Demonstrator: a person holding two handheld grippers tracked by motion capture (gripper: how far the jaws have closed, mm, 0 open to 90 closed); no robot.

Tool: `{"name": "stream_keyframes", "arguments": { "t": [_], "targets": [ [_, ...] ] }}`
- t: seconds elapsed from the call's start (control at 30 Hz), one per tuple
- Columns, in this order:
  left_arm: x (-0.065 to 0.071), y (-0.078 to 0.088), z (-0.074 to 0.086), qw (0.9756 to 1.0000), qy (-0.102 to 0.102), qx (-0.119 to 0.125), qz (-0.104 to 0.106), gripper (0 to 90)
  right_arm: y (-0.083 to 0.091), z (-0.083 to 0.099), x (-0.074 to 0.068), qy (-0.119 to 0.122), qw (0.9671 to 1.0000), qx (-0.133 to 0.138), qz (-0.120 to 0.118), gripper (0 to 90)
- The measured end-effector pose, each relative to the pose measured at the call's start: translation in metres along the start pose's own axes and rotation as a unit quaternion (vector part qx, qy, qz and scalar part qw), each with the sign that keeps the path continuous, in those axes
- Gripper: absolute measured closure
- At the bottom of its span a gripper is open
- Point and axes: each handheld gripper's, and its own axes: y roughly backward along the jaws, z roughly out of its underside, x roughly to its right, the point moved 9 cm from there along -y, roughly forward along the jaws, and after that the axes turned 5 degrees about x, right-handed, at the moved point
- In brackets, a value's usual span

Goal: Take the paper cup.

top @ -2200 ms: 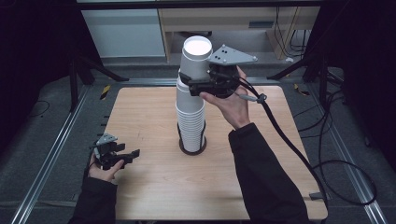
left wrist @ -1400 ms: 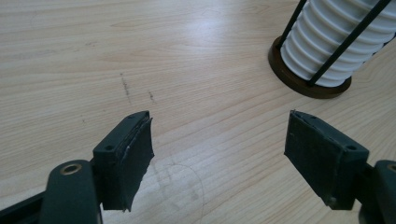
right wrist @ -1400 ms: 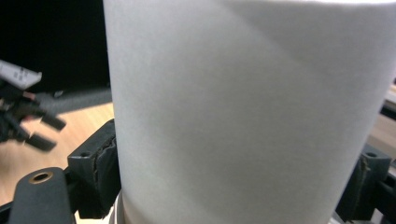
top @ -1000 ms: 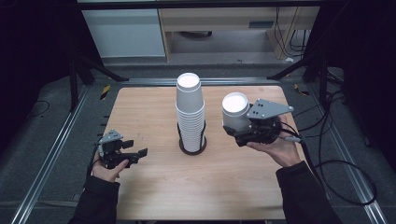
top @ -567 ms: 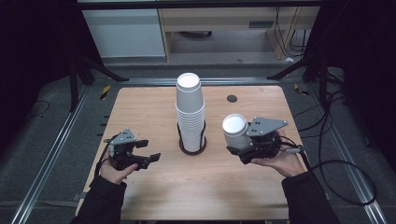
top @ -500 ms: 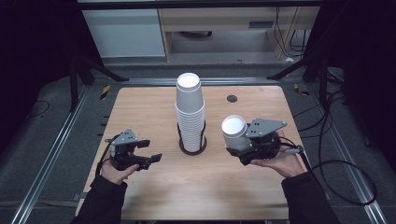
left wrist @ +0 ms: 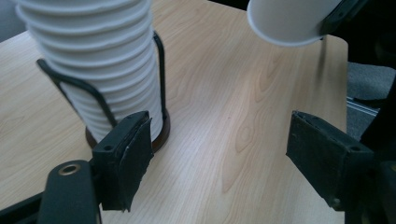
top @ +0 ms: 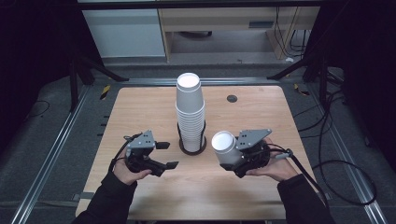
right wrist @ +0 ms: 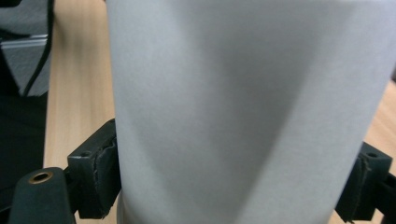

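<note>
1 white paper cup (top: 225, 148) sits clamped in the right gripper (top: 243, 156), rim up and tilted, low over the table (top: 261, 112) just right of the cup stack (top: 190, 112) in its wire holder (top: 192, 145). 2.2 s ago this cup was coming off the stack's top; it has since come down. Left gripper (top: 161, 155), jaws wide and empty, has moved in toward the holder. Judgement: cup separated, placement or handover likely next.
</note>
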Motion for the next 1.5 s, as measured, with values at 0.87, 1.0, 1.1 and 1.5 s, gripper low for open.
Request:
{"name": "stream_keyframes", "arguments": {
  "t": [0.87,1.0,1.1,1.5],
  "targets": [
    [0.03,-0.032,-0.02,0.9945,-0.054,-0.029,0.084,17.5,-0.03,0.021,-0.02,0.028,0.9942,-0.065,-0.081,14.0],
    [0.033,-0.035,-0.025,0.9933,-0.061,-0.032,0.092,14.6,-0.032,0.022,-0.021,0.029,0.9937,-0.066,-0.086,14.0],
    [0.038,-0.039,-0.032,0.9919,-0.071,-0.035,0.1,13.0,-0.033,0.022,-0.021,0.032,0.9934,-0.068,-0.086,14.0],
    [0.044,-0.051,-0.041,0.9875,-0.09,-0.055,0.117,10.7,-0.045,0.017,-0.028,0.048,0.9908,-0.077,-0.101,14.0]
  ]
}}
